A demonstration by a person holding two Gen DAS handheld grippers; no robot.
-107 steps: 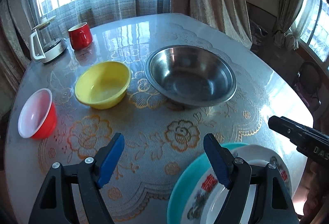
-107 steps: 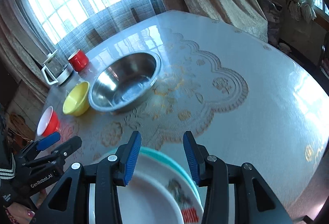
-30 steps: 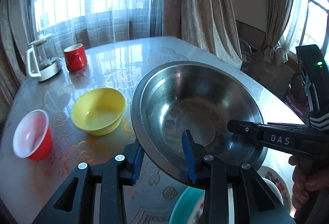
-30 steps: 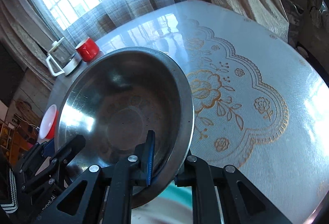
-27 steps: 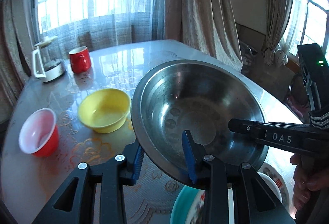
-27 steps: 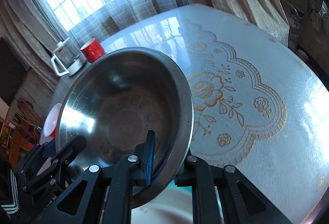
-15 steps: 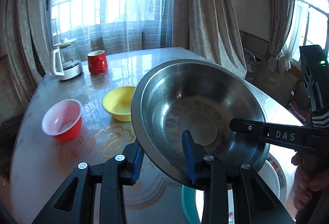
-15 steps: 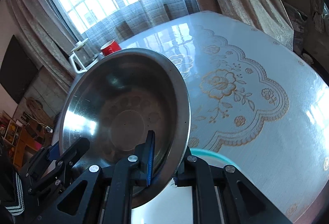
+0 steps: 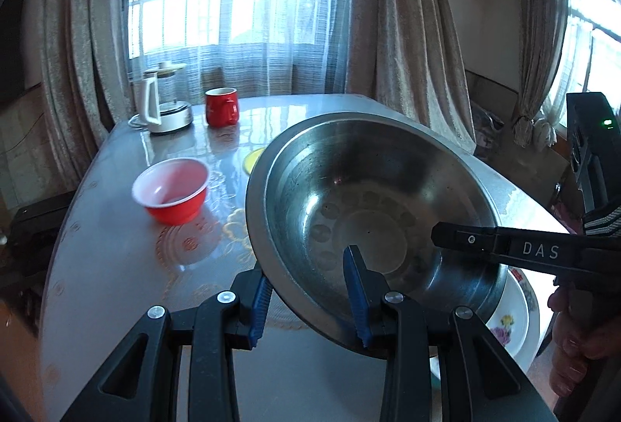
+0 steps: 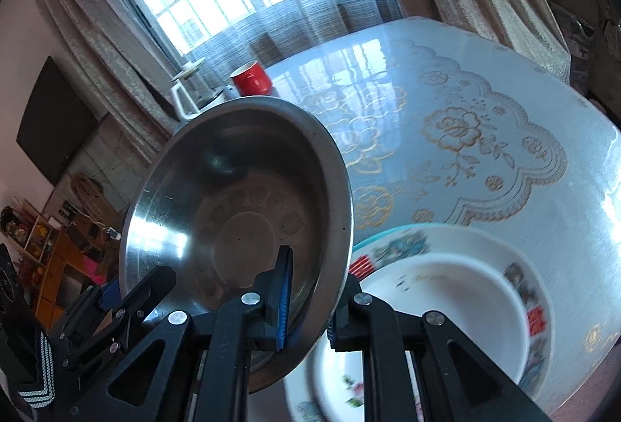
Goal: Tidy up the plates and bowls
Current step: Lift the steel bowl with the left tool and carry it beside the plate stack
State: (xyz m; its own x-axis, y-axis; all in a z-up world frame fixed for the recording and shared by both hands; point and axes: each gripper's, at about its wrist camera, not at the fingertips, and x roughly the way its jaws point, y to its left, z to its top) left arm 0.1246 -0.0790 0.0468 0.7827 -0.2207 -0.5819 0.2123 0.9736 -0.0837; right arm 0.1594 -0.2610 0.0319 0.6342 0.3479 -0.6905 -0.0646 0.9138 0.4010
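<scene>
A large steel bowl [image 9: 368, 197] hangs tilted in the air, held by its rim from two sides. My left gripper [image 9: 308, 300] is shut on the near rim, one blue pad inside and one outside. My right gripper [image 10: 310, 305] is shut on the opposite rim; in the left wrist view it [image 9: 446, 239] reaches in from the right. The bowl [image 10: 233, 197] hovers beside and partly over a stack of plates [image 10: 446, 290], white on a patterned one on a teal one. A red bowl [image 9: 170, 189] stands on the table, and a sliver of a yellow bowl [image 9: 252, 158] shows behind the steel rim.
The round table [image 9: 116, 286] wears a glossy cloth with gold flowers [image 10: 458, 127]. A red mug [image 9: 221, 107] and a white-handled glass kettle [image 9: 163, 108] stand at its far edge by the curtained window. A person's hand [image 9: 574, 344] holds the right gripper.
Both grippers have carried the steel bowl back toward the near side of the table. The plate stack has come into fuller view under it, and the yellow bowl is now almost hidden.
</scene>
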